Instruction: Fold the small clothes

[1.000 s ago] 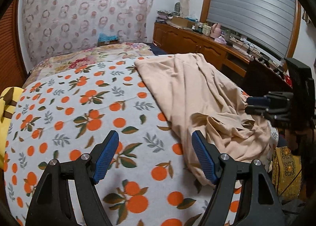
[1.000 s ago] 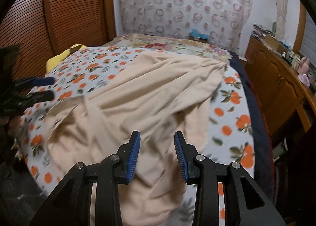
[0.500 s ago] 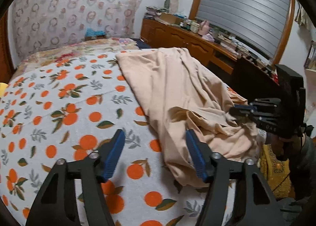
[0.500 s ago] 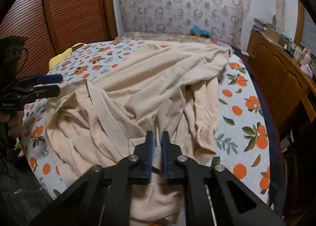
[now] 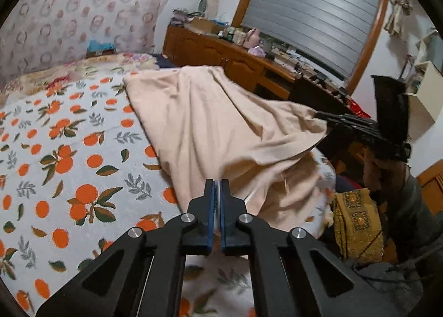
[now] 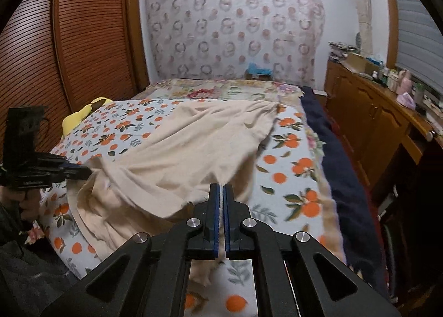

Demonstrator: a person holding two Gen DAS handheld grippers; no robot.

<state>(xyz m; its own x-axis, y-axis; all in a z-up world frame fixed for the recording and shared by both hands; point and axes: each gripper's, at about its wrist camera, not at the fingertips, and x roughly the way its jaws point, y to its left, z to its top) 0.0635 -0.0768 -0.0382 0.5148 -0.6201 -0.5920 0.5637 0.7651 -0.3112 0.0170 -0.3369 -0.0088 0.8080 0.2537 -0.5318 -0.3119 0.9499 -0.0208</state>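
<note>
1. We are working over a bed with an orange-print blanket [image 6: 290,178]; a louvred wooden wardrobe [image 6: 91,34] is standing on one side and a wooden sideboard [image 6: 368,112] on the other.
2. The beige garment [image 5: 216,123] is lying crumpled across the blanket, its near edge being lifted off the bed and its far end resting flat toward the floral bedspread [image 6: 221,90].
3. Our left gripper [image 5: 218,184] is clenching the near hem on one side; its blue pads are pinching a thin layer of cloth.
4. Our right gripper [image 6: 220,188] is likewise clamping the other near corner, with beige fabric showing between its closed pads.
5. We are judging this as the start of the task: pick-up done, no fold made yet.
6. The next move is probably calling for both claws to pull apart and raise the edge, so that the bunched middle is smoothing out before any fold. The thin cloth may be slipping out if the pull is uneven.
</note>
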